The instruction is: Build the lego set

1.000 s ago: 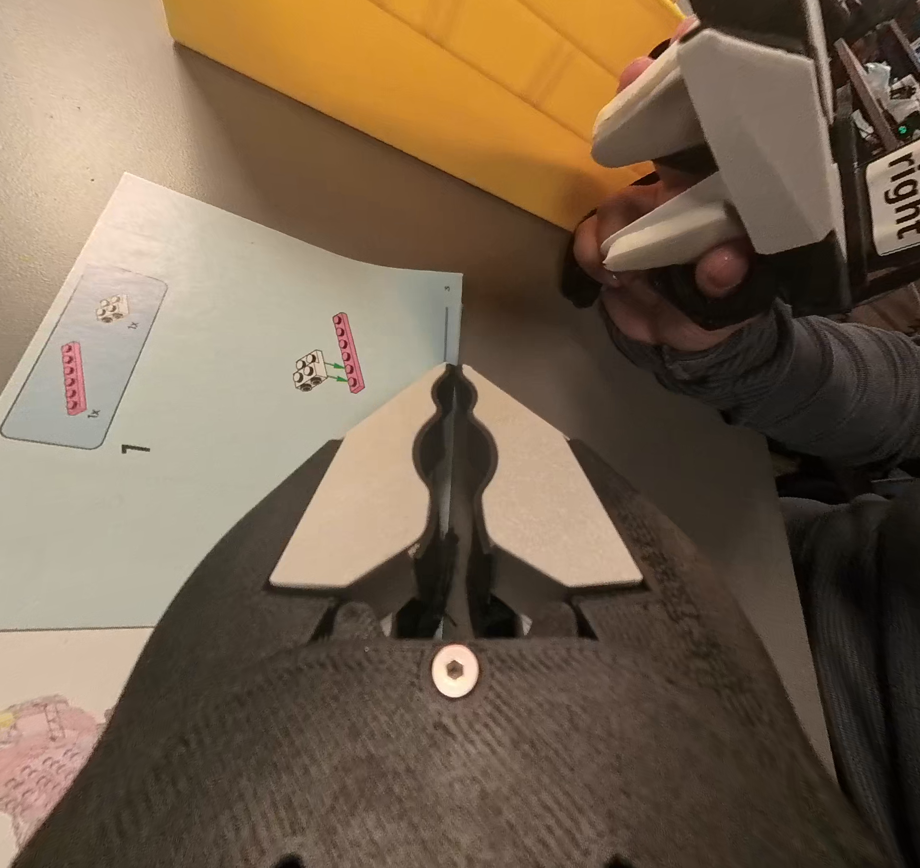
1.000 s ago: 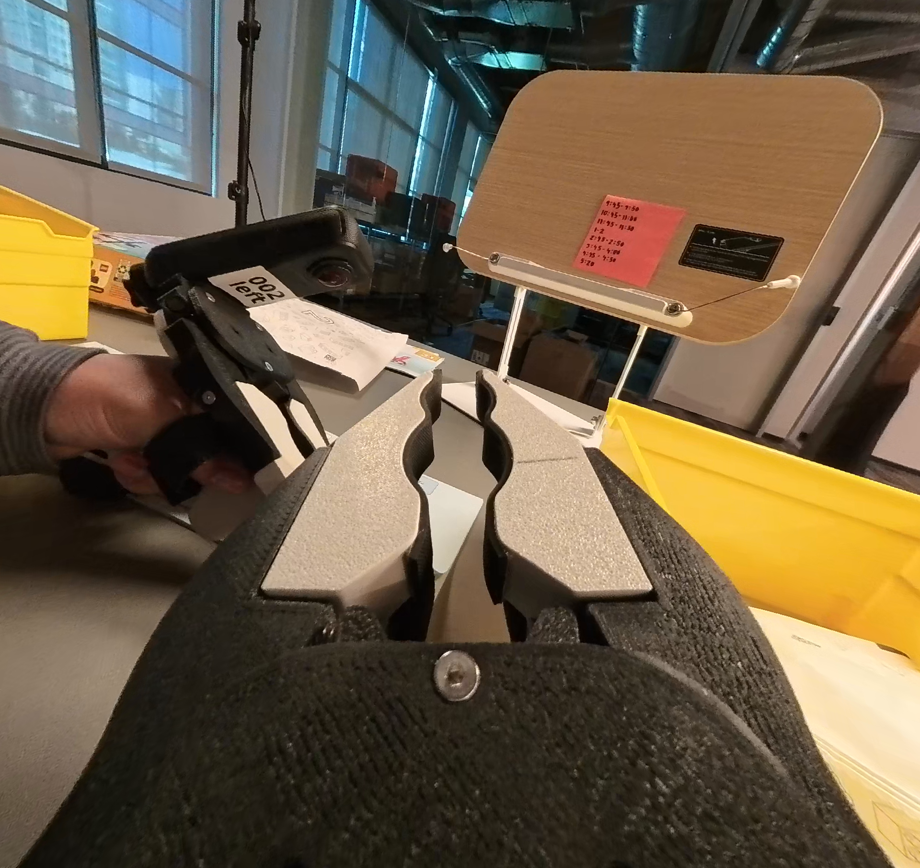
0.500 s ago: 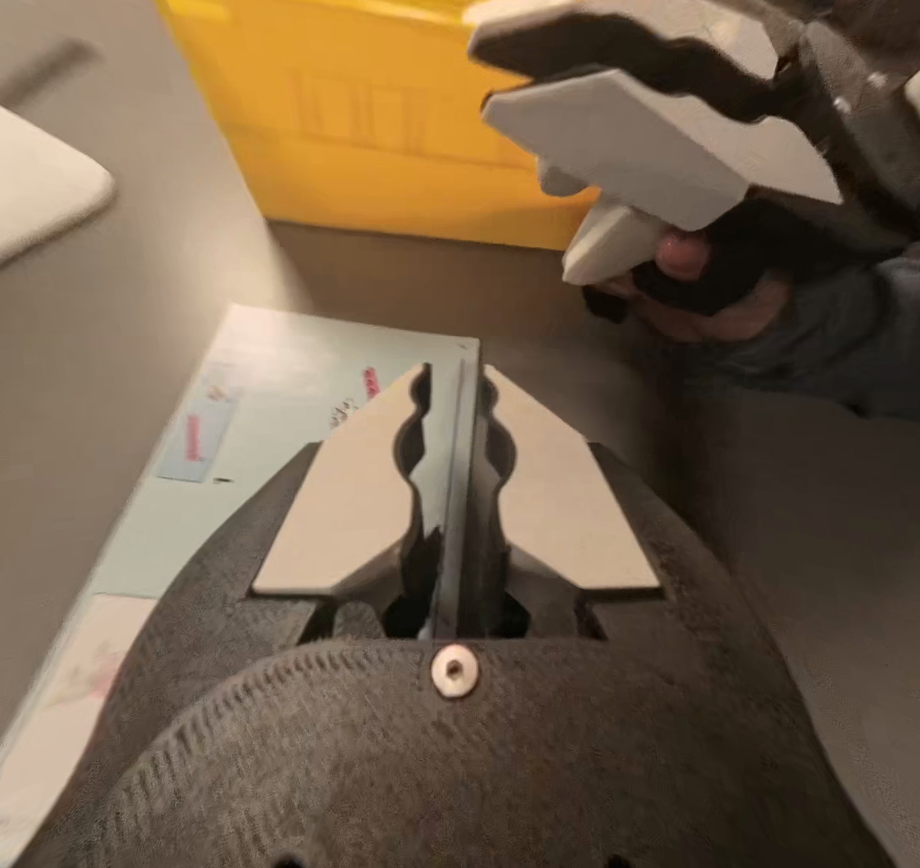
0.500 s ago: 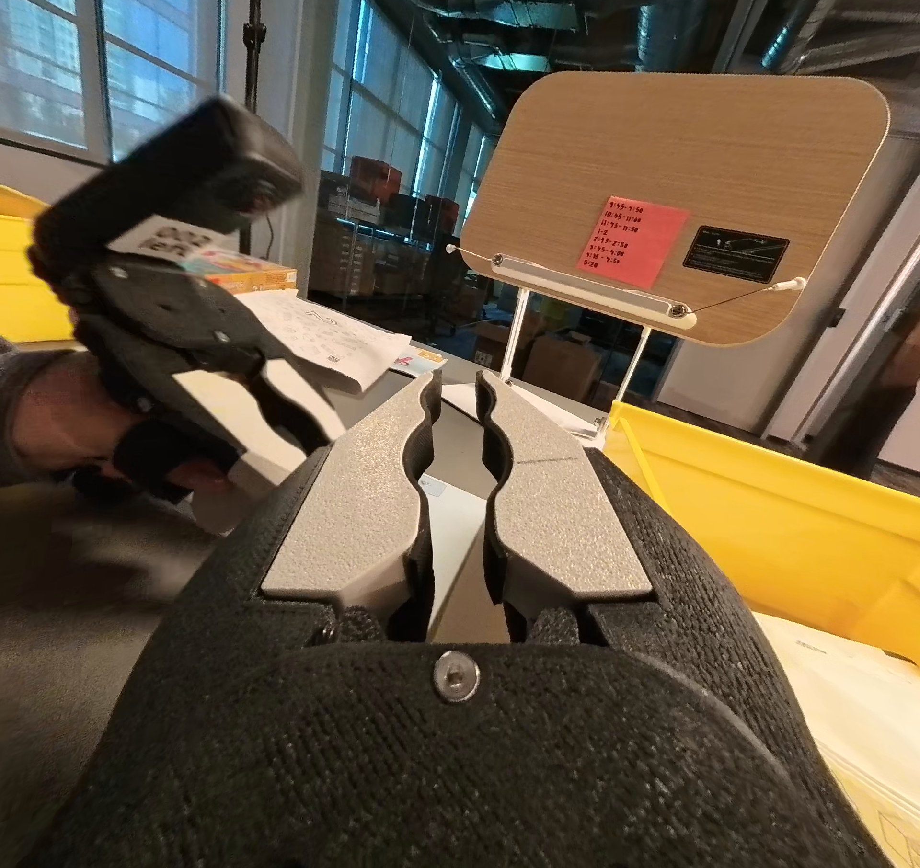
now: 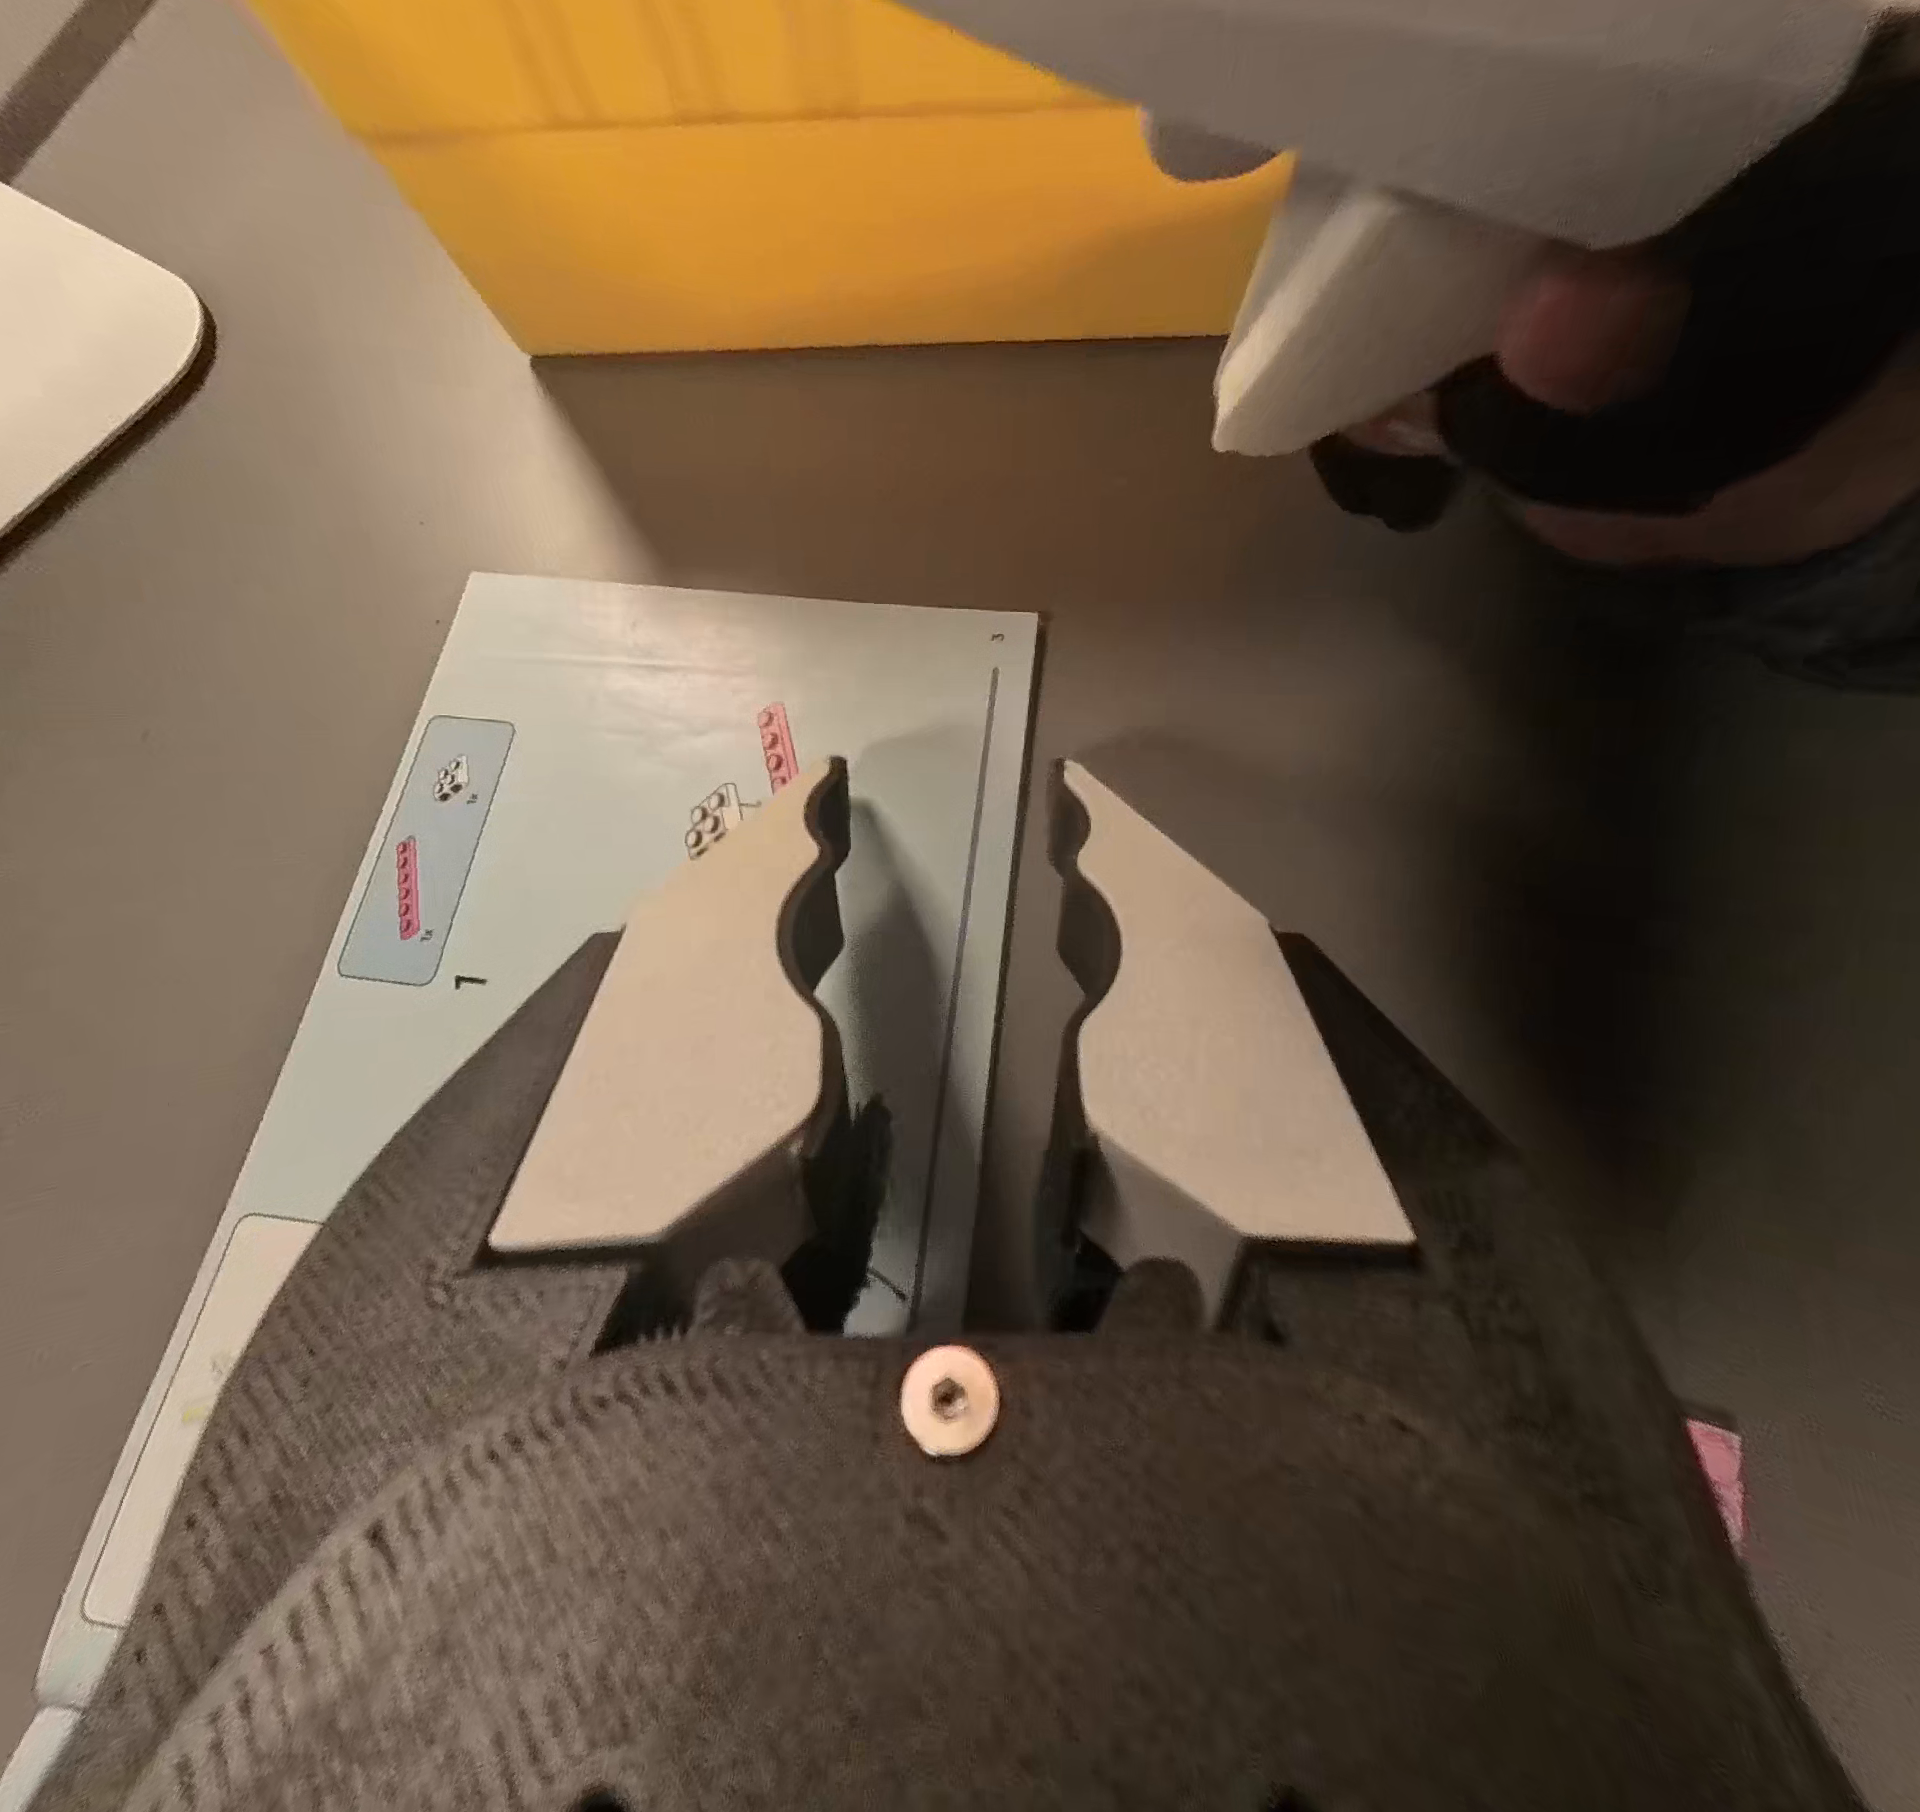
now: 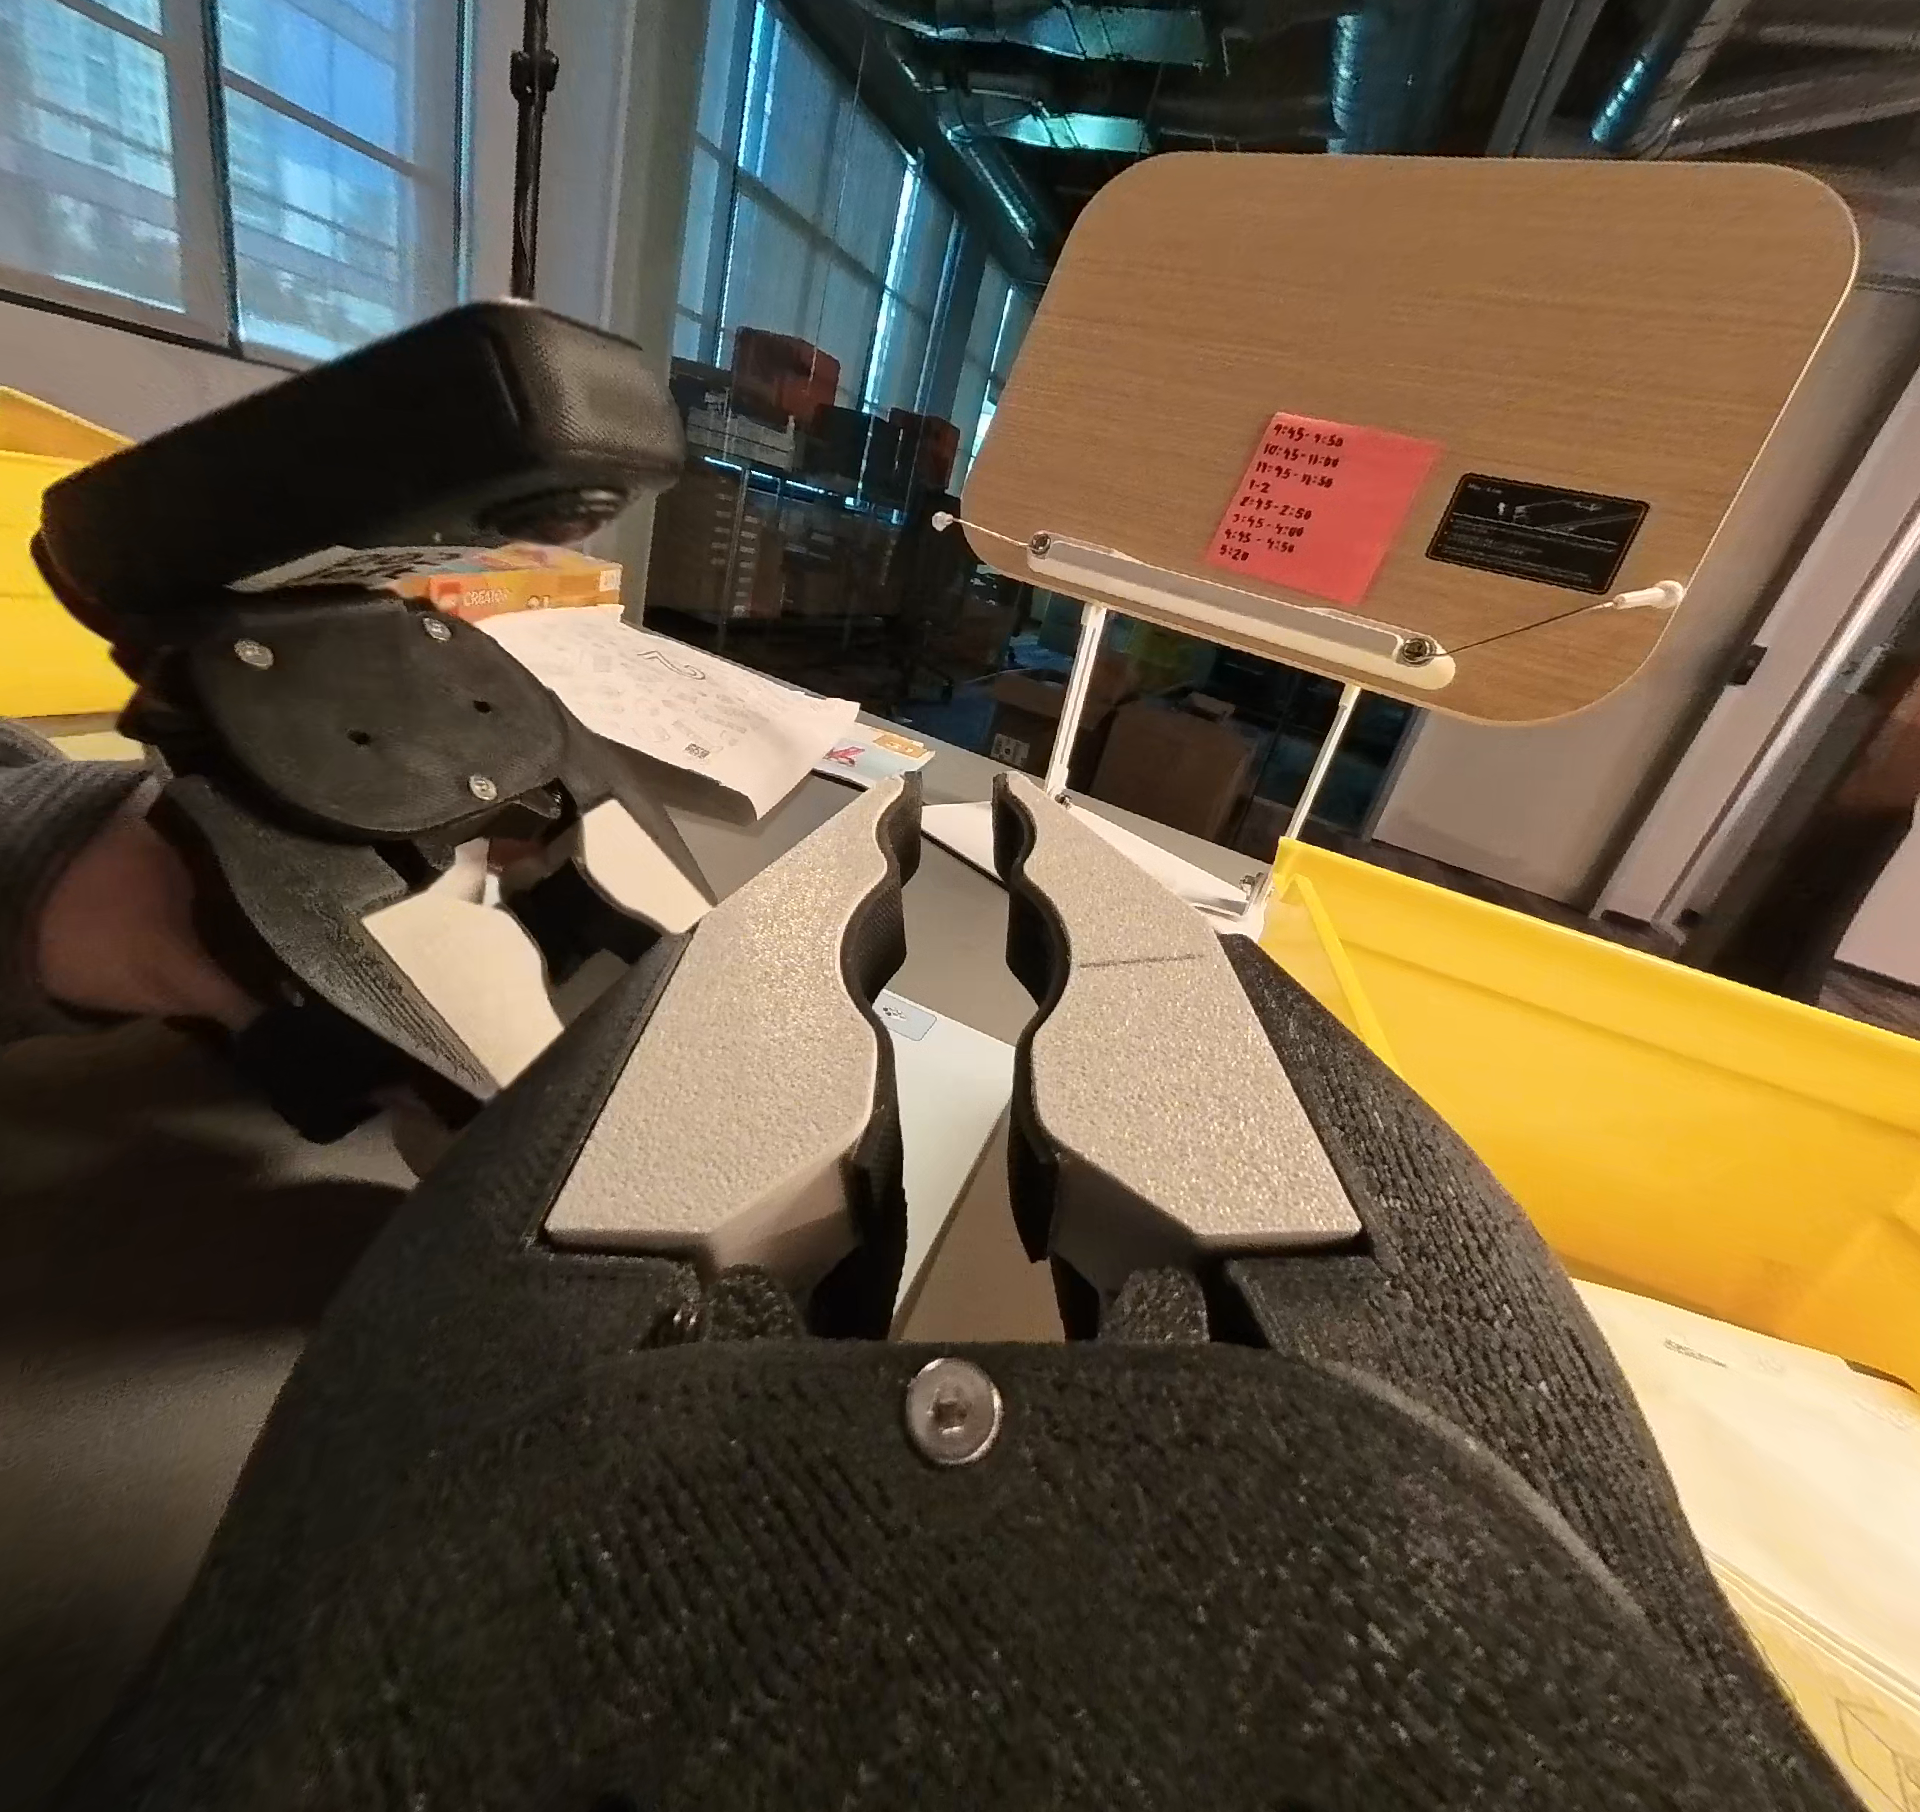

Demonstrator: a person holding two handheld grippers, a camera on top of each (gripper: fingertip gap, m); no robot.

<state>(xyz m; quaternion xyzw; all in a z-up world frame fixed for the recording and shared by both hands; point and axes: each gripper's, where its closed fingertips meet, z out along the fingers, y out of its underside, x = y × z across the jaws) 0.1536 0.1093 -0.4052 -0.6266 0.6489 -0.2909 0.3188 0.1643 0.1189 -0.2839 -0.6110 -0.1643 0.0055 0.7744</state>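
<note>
My left gripper (image 5: 948,770) is open and holds nothing. It hovers over a pale blue instruction page (image 5: 644,744) that lies flat on the grey table (image 5: 1299,723). The page's right edge runs between the two fingers, and neither pad touches it. My right gripper (image 6: 953,791) is open with a narrow gap and nothing between its pads. It points at a wooden book stand (image 6: 1403,360). Its grey fingers (image 5: 1340,308) fill the top right of the left wrist view. The left gripper (image 6: 540,921) shows at the left of the right wrist view, in a person's hand.
A yellow bin (image 5: 779,152) stands just beyond the page; it also shows at the right in the right wrist view (image 6: 1558,1066). A white rounded plate (image 5: 73,339) lies at the far left. A white paper stack (image 6: 675,713) and an orange box (image 6: 520,588) lie farther back. There is about 12 centimetres between the tips of the two grippers.
My left gripper was shut on the page's right edge and has opened wide; the page has left the grasp and now lies flat. The right gripper has stayed as it was.
</note>
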